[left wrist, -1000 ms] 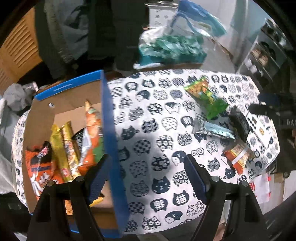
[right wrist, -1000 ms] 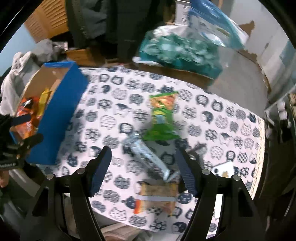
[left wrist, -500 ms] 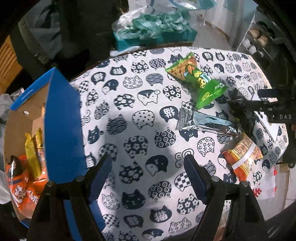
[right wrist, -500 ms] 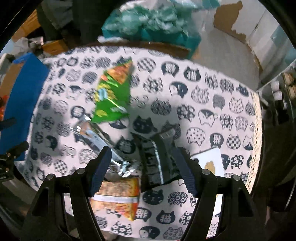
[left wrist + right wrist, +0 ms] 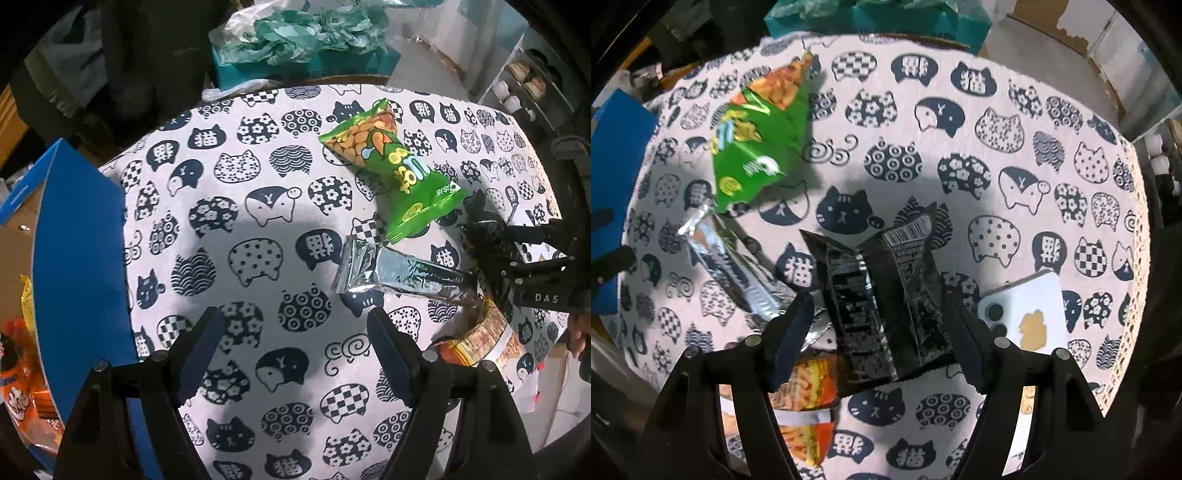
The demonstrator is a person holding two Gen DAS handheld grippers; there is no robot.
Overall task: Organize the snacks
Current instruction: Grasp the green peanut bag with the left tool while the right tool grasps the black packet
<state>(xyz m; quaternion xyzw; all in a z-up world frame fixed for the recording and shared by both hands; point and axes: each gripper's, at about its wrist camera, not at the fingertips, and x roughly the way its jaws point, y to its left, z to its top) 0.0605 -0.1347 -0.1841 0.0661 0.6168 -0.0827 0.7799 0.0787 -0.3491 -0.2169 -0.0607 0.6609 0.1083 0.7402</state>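
- Black crinkly foil sits between my right gripper's (image 5: 875,332) spread jaws: the black snack packet (image 5: 886,295) lies flat on the tabletop (image 5: 1015,92), not yet pinched, with the gripper pointing almost straight down over it.
- My left gripper (image 5: 295,354) is also released and holds nothing, hanging over bare cloth with the silver packet (image 5: 399,273) just ahead.
- Outward from the black packet: the silver one overlaps its left edge, an orange packet (image 5: 809,398) lies under the left finger, the green packet (image 5: 757,136) is farther off, and a white phone (image 5: 1027,314) is just beside the right finger.
- Risks, as I judge them: closing here could catch the silver or orange wrapper along with the black one, or nudge the phone; thin foil may simply slide out flat.
- The blue box (image 5: 81,258), already holding snacks, stands at the tabletop's left edge.
- Cat-print cloth covers the tabletop; a teal carton (image 5: 303,62) stuffed with bags and a cluttered room lie beyond.
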